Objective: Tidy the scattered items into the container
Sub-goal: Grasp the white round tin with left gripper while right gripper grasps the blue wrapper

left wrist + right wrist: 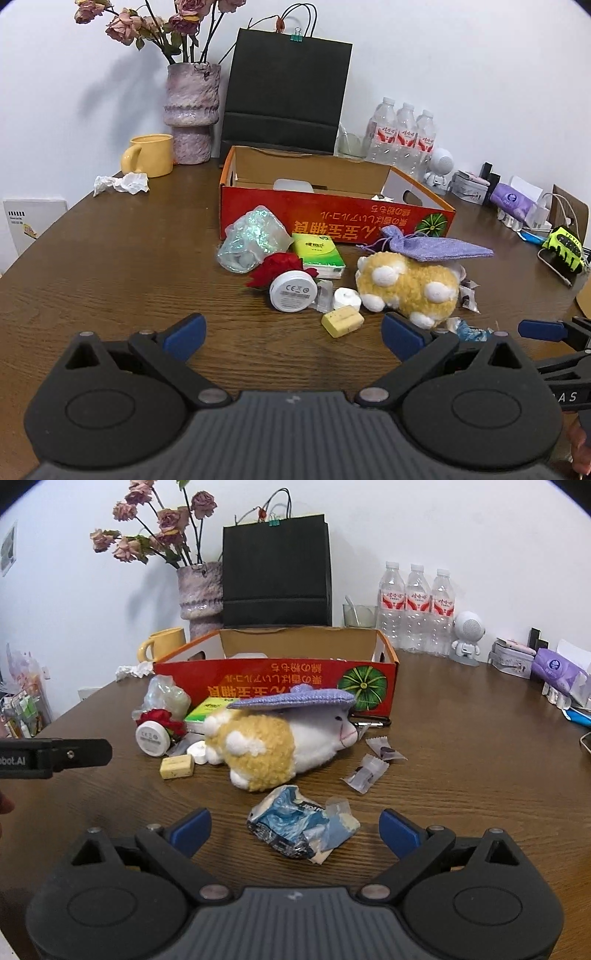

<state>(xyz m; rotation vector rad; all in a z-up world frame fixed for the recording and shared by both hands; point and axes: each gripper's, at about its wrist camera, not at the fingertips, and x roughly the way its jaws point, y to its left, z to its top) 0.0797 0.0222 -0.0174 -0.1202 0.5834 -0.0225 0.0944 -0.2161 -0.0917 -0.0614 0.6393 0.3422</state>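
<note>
A: Left gripper point(293, 338)?
B: Spread wide above the brown wood-grain table point(110, 266), blue pads point(186, 334) apart, nothing between them. Pointed toward the pile; small pale yellow block point(341, 321) just ahead, between the fingertips' line and the clutter.

A: Right gripper point(295, 832)?
B: Likewise wide open, gripping nothing. Crumpled blue and black foil wrapper point(295, 823) lying on the wood between the two blue pads point(399, 830), touched by neither.

A: Container?
B: Open red and orange cardboard box with a green pumpkin print point(332, 218), standing at the back of the table in front of a black paper bag point(288, 92). Something white inside, barely visible over the wall.

A: Scattered things?
B: All outside the box, close to its front wall. Yellow and white plush toy point(280, 738) lying on its side, lilac woven drawstring pouch point(295, 699) draped over it. Left of that: green tissue packet point(319, 253), clear bag with shiny greenish contents point(251, 238), red fabric rose point(275, 267) against a round white disc with grey print point(293, 291), small white roll point(347, 297). Two clear sachets with dark contents point(364, 771) to the right of the plush.

A: Elsewhere?
B: Yellow mug point(151, 155) and mottled pink vase of dried roses point(192, 110) at back left, crumpled white tissue point(122, 182) near the mug, three water bottles point(415, 609) at back right.
</note>
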